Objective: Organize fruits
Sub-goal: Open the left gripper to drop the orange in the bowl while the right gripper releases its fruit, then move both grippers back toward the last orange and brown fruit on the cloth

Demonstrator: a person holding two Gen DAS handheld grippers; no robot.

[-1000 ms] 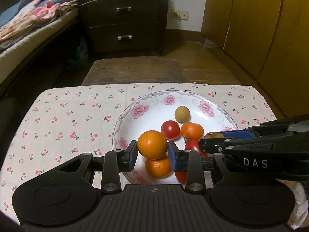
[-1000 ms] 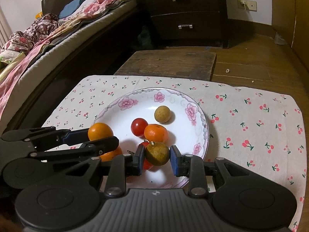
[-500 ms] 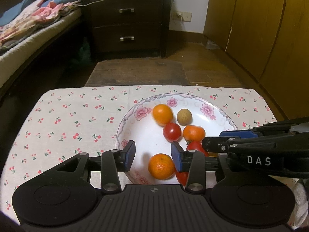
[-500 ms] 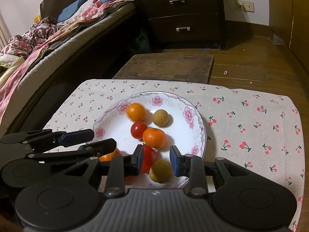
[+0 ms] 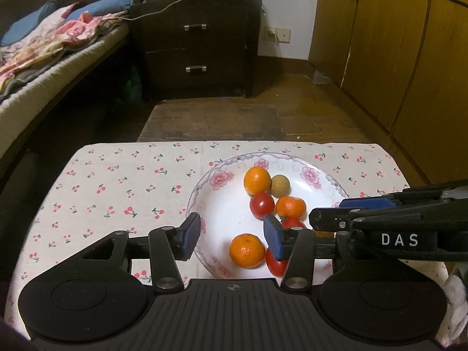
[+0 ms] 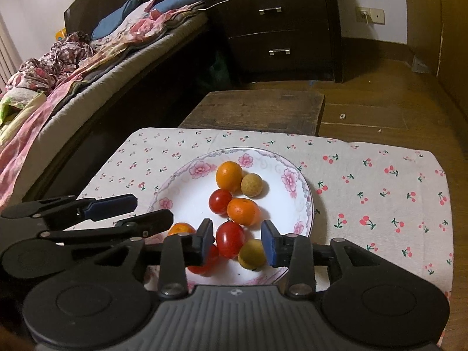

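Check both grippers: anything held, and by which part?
Nothing held. Left gripper and right gripper jaws are opening, pads clear of the fruit lying on the plate.

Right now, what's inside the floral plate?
In the plate: three oranges, three tomatoes, two yellowish fruits. The right gripper, jaws opening, holds nothing and covers part of the near rim.

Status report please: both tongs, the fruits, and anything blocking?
Left tongs opening, hold nothing. Right tongs opening, pads off the yellow-green fruit. Visible fruits all lie in the flowered plate. Nothing in the way.
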